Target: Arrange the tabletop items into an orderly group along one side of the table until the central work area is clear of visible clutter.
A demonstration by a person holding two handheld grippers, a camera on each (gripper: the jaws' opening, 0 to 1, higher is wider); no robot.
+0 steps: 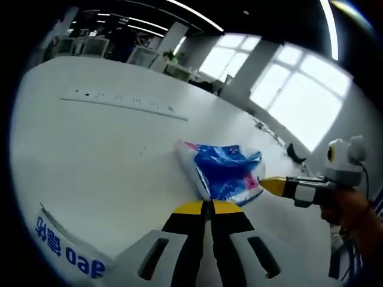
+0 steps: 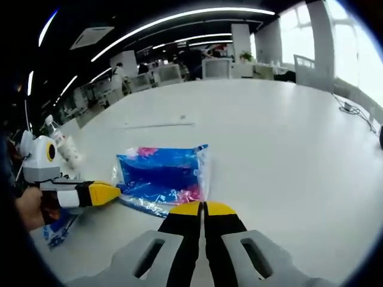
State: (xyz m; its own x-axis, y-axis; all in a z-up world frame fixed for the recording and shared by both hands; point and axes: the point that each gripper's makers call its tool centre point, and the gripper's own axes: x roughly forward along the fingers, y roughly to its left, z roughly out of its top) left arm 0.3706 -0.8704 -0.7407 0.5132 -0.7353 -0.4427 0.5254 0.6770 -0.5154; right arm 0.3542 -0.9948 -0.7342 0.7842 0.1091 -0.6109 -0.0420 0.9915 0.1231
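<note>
A blue plastic packet (image 1: 224,170) with pink and white print lies flat on the white table (image 1: 108,155). In the left gripper view my left gripper (image 1: 207,207) has its yellow-tipped jaws pressed together on the packet's near edge. My right gripper (image 1: 269,184) comes in from the right, its tip on the packet's corner. In the right gripper view the packet (image 2: 158,173) lies just ahead of my right gripper (image 2: 203,208), whose jaws are together on its near right corner. The left gripper (image 2: 114,192) pinches the packet's left corner.
A long white strip (image 1: 119,101) lies across the far part of the table (image 2: 269,155). A white bag with blue print (image 1: 60,251) sits close at the left. A bottle (image 2: 52,128) and a cup (image 2: 69,152) stand near the table's left edge. Cables (image 2: 353,110) trail at the far right.
</note>
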